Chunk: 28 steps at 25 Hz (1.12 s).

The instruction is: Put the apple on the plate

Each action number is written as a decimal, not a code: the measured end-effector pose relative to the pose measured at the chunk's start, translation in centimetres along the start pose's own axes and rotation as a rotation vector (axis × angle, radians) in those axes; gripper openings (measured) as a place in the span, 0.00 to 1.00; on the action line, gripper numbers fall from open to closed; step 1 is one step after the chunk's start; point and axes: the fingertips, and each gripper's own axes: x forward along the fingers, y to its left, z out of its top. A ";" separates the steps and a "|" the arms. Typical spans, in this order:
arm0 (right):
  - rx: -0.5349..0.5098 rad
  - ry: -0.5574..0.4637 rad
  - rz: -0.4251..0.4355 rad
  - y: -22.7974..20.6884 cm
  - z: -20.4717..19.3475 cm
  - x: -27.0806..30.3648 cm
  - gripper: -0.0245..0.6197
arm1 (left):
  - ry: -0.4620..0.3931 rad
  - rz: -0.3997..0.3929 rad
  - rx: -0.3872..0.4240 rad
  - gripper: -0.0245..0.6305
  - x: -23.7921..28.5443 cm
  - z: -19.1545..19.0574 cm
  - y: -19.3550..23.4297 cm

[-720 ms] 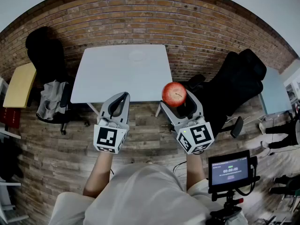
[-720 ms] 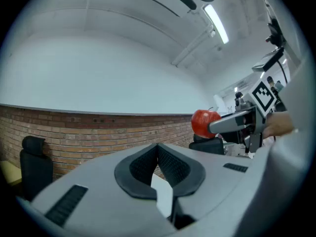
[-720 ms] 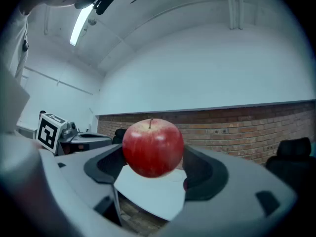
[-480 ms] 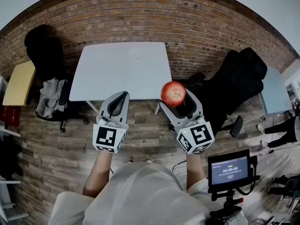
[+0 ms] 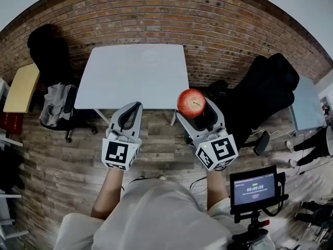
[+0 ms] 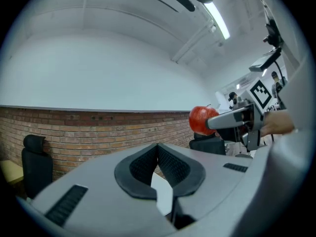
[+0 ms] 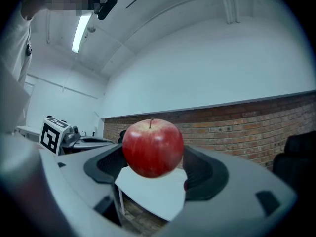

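A red apple (image 5: 191, 102) sits between the pads of my right gripper (image 5: 194, 108), which is shut on it and held level above the floor. In the right gripper view the apple (image 7: 152, 147) fills the gap between the jaws, stem up. My left gripper (image 5: 136, 106) hangs beside it on the left, shut with nothing in it; its pads meet in the left gripper view (image 6: 158, 149). Ahead stands a white table (image 5: 119, 82). On its far half a pale round plate (image 5: 151, 57) shows faintly.
A black office chair draped with cloth (image 5: 58, 111) stands left of the table, beside a small wooden table (image 5: 22, 87). A large black chair (image 5: 265, 95) is on the right. A monitor on a stand (image 5: 255, 187) is near my right side. A person (image 5: 318, 139) stands at the far right.
The table and floor have drifted slightly up and left in the head view. Both grippers keep their pose, and the apple stays held in the right one.
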 end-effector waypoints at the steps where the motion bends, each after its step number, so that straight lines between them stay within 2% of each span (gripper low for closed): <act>1: -0.003 0.006 0.005 -0.3 -0.1 0.0 0.61 | 0.004 0.003 0.001 0.05 0.2 0.0 -0.3; 9: -0.047 0.047 0.038 -1.4 -1.5 -0.7 0.61 | 0.015 0.025 0.008 0.05 0.7 -0.2 -2.0; 15: -0.025 0.038 0.048 -2.4 -1.8 -1.2 0.61 | 0.023 0.013 0.021 0.05 1.0 -0.1 -3.5; 28: -0.016 0.054 0.038 -4.4 -3.0 1.6 0.61 | 0.036 -0.015 0.010 0.05 4.0 -1.7 -2.3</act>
